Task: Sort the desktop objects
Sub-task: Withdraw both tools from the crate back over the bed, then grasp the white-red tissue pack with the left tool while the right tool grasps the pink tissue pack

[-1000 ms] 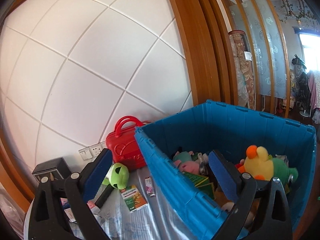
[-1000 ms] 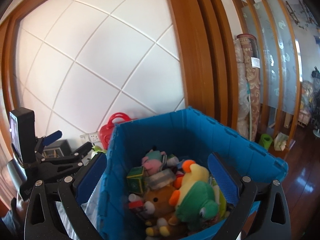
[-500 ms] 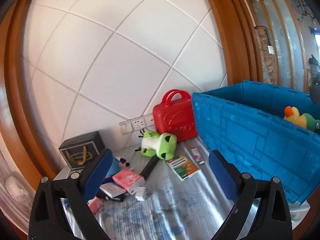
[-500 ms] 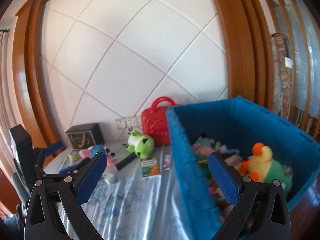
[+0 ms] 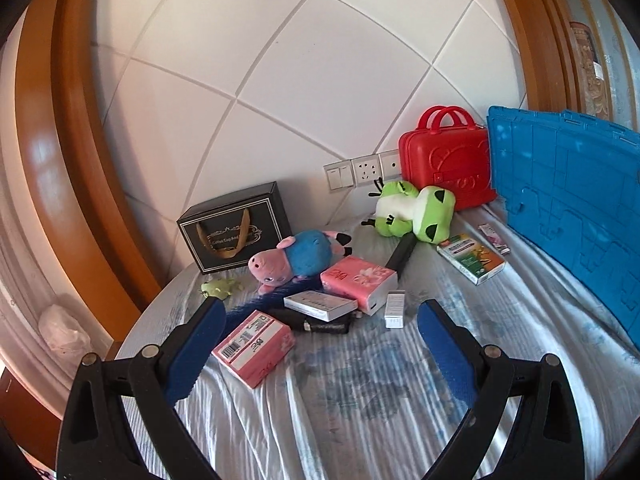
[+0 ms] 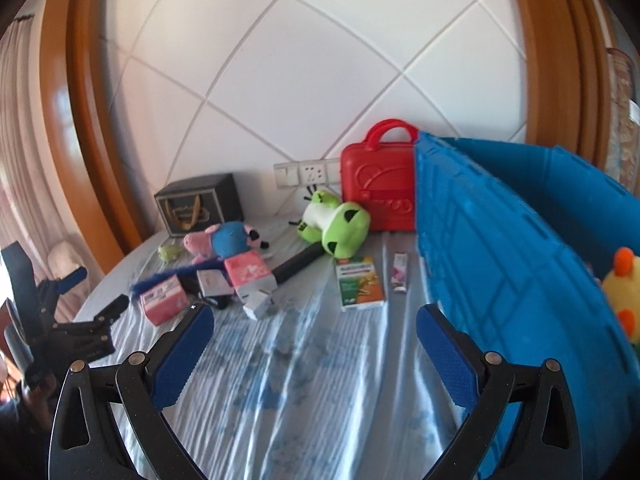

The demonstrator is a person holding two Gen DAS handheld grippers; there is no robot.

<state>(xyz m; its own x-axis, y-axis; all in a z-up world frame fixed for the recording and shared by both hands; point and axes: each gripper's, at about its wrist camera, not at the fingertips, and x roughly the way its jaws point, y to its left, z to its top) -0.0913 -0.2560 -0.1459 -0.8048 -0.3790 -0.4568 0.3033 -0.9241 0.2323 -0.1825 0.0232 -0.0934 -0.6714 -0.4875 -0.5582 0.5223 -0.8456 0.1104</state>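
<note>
Your left tongs (image 5: 320, 336), right tongs (image 6: 314, 334): black forked frames, silver screws, ribbed blue pads (image 6: 182, 356).

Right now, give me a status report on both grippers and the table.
Left gripper open, empty. Right gripper open, empty. Pig plush, frog plush, boxes unsorted beside blue bin. Nothing between the jaws.

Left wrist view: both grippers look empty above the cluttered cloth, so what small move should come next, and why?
Probably lower the open left gripper onto the pink tissue pack with the barcode label. It lies nearest, beside the left finger, apart from the pile, while the blue plastic crate holds toys already. The right gripper is open too.
</note>
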